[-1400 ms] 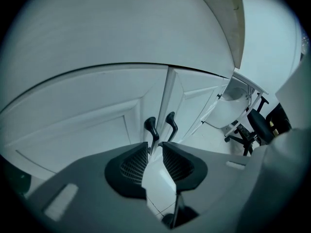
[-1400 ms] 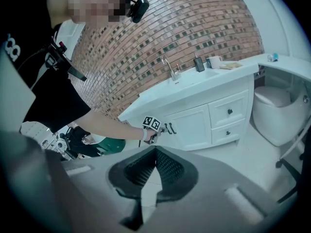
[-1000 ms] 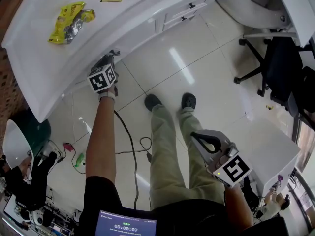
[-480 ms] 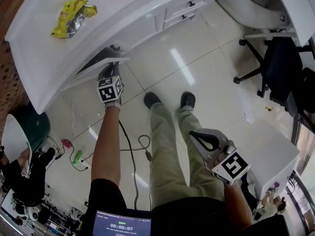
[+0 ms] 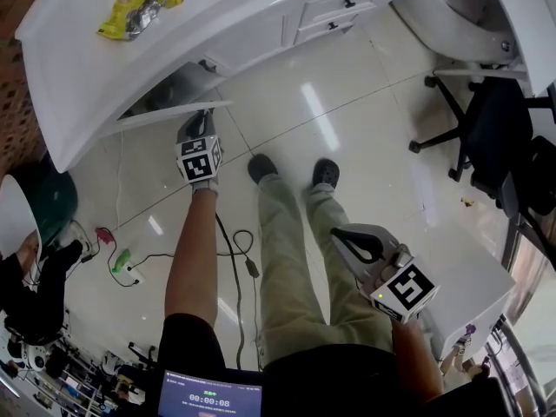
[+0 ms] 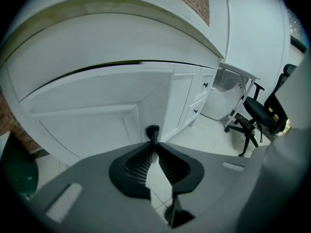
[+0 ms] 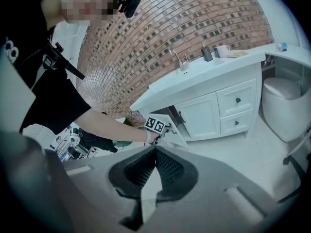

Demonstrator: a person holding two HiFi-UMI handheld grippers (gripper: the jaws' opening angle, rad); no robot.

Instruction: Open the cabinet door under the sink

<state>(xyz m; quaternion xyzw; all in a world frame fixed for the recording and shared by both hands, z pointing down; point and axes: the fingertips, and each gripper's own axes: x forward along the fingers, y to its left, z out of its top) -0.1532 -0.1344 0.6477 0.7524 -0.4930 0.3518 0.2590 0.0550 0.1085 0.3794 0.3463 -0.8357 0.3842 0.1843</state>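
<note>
The white cabinet door under the counter stands swung partly out, with a dark opening behind it. My left gripper is at the door's free edge. In the left gripper view it is shut on the door's small black knob, with the panelled door face just beyond. My right gripper hangs low by the person's right leg, away from the cabinet, shut with nothing in it. The right gripper view shows the open door and the left gripper's marker cube.
A white counter carries a yellow snack packet. Two drawers sit right of the door. A black office chair, a white box, a floor cable and a green bin surround the person's feet.
The cabinet door has swung outward from nearly closed to clearly open. My left gripper moved with it, away from the counter and toward the person. The right gripper barely moved.
</note>
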